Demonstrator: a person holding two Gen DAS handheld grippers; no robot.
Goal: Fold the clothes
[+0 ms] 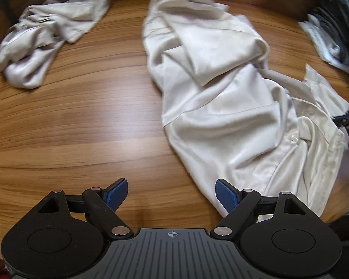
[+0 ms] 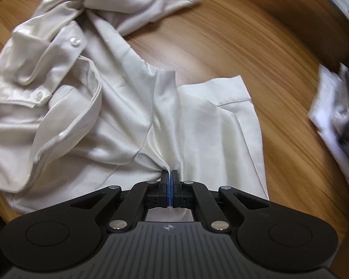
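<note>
white shirt rumpled on bench | right gripper pinches its fabric near sleeve | left gripper wide, empty, by hem | judge: you spread flat, keep pinch taut, avoid dragging

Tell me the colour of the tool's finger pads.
Blue pads, clearest in the left wrist view.

L gripper over table, white shirt to its right.
L gripper hung w/ blue pads spread wide, nothing btwn them, above wood table. Crumpled white shirt lay just beside R pad. Second crumpled garment sat far left, well apart.
</note>
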